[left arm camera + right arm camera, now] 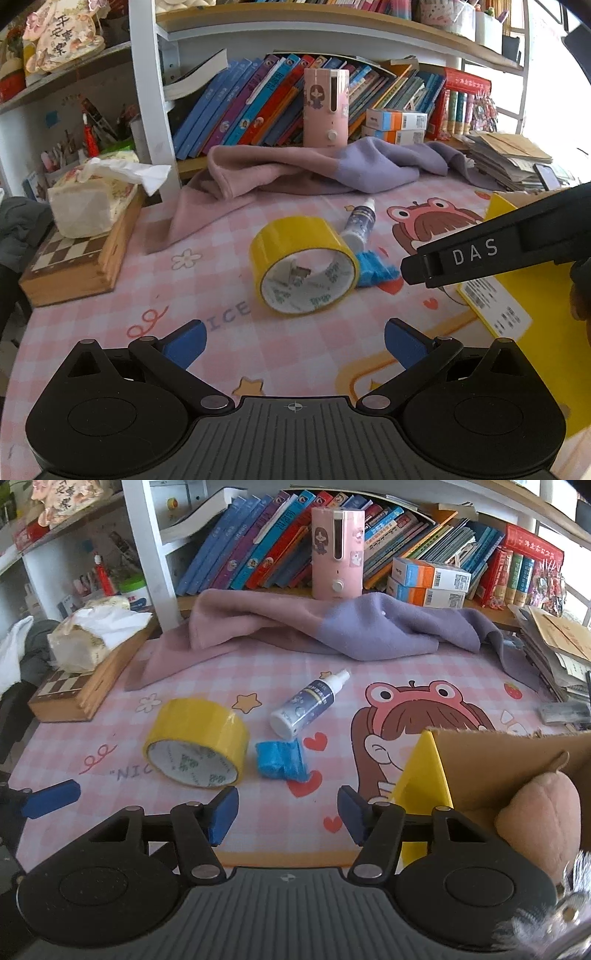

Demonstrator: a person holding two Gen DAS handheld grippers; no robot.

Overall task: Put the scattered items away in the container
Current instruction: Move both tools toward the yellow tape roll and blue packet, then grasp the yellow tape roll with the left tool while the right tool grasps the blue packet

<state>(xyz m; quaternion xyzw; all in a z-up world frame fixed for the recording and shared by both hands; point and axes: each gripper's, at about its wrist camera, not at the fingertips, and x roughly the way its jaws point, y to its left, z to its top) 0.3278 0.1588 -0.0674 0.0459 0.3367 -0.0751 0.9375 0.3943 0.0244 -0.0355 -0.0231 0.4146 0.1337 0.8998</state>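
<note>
A yellow tape roll (304,264) (197,742) lies on the pink checked desk mat. Beside it lie a small white spray bottle (360,221) (308,703) and a blue plastic-bag roll (375,271) (282,758). A yellow cardboard box (524,295) (491,768) stands at the right; a pink plush toy (543,819) lies inside it. My left gripper (295,343) is open and empty, just short of the tape. My right gripper (288,814) is open and empty, near the blue roll and beside the box. The right gripper's black body (498,251) shows in the left wrist view.
A pink and purple cloth (314,170) (332,627) lies crumpled at the back of the mat. A wooden chess box (77,266) (74,694) with a tissue pack (92,195) sits at the left. A bookshelf with a pink device (338,557) stands behind. Paper stacks (557,653) sit at the right.
</note>
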